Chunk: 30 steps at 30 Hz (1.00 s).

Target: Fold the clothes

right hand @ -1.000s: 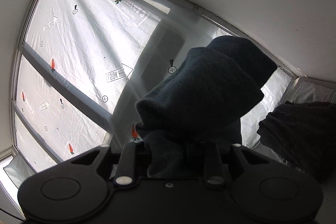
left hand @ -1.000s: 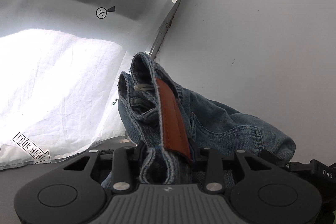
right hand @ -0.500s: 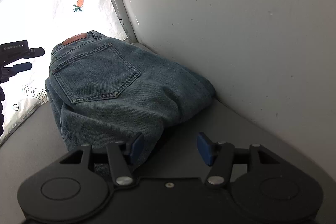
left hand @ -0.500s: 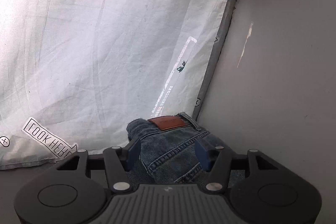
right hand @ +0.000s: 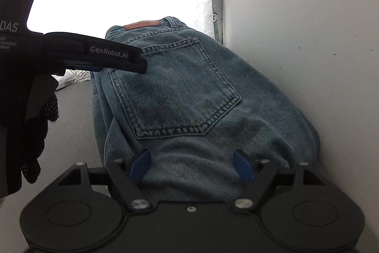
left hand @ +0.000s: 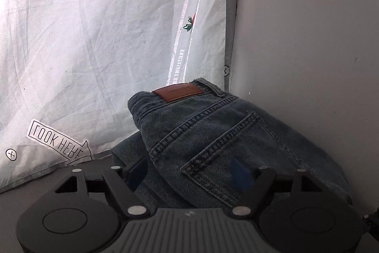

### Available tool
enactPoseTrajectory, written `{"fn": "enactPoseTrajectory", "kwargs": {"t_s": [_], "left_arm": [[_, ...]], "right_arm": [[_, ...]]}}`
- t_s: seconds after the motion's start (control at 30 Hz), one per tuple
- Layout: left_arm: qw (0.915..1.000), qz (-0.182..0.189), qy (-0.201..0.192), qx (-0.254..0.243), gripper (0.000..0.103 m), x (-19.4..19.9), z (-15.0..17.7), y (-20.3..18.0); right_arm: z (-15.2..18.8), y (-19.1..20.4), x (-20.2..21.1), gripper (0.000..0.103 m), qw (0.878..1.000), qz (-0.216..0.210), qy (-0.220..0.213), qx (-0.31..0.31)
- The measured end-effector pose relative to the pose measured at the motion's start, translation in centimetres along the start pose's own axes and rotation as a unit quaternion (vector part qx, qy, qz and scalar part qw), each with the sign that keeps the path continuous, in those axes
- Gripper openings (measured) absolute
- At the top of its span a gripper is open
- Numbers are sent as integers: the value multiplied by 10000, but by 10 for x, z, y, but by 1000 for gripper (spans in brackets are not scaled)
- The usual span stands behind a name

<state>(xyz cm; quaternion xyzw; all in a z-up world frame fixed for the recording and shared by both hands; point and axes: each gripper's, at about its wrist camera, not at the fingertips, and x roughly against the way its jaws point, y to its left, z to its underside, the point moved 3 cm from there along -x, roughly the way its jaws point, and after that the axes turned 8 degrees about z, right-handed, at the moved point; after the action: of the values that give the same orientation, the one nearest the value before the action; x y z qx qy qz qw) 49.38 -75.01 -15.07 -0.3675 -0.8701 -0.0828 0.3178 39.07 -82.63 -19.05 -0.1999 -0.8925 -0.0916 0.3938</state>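
Observation:
Folded blue jeans (left hand: 225,134) lie on the grey table, back pocket and brown leather patch (left hand: 178,93) up, pressed into the corner by the wall. My left gripper (left hand: 191,170) is open, its blue pads either side of the fold's near edge, holding nothing. In the right wrist view the jeans (right hand: 180,91) fill the middle. My right gripper (right hand: 193,166) is open over the near end of the jeans. The left gripper (right hand: 113,58) shows side-on at the left, above the waistband.
A white wall (left hand: 308,39) rises on the right, touching the jeans. A white printed sheet (left hand: 94,39) covers the window behind. The grey table top (right hand: 75,110) shows to the left of the jeans. A gloved hand (right hand: 33,134) holds the left gripper.
Both grippers let go of the jeans, which went from held up in the air to lying folded in the corner. Both jaws have opened and the right gripper has come closer.

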Motion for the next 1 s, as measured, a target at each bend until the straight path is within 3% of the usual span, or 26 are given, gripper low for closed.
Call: {"fn": "enactPoseTrajectory", "kwargs": {"t_s": [0.07, 0.2, 0.47, 0.57, 0.77, 0.9, 1.0], "left_arm": [[9995, 28, -186, 263, 79, 29, -4, 5], [9961, -92, -594, 643, 88, 98, 3, 16], [9852, -777, -1376, 667, 101, 279, 57, 32], [9763, -1132, -1656, 816, 103, 347, 89, 37], [9491, -1925, -2229, 1114, 103, 459, 152, 38], [9362, -2056, -2507, 1359, 103, 516, 184, 39], [9345, -1977, -2456, 1649, 103, 551, 205, 48]], "right_arm": [[-5, -4, 6, 78, 9999, -59, 108, -87], [-6, 1, 33, 93, 10000, 19, 63, 56], [15, 35, 143, 100, 9952, -390, -648, 618], [28, 57, 184, 100, 9907, -580, -918, 815], [72, 102, 263, 100, 9814, -958, -1116, 1231], [118, 132, 314, 100, 9748, -1041, -1231, 1541], [151, 154, 353, 100, 9712, -1158, -1326, 1608]]}}
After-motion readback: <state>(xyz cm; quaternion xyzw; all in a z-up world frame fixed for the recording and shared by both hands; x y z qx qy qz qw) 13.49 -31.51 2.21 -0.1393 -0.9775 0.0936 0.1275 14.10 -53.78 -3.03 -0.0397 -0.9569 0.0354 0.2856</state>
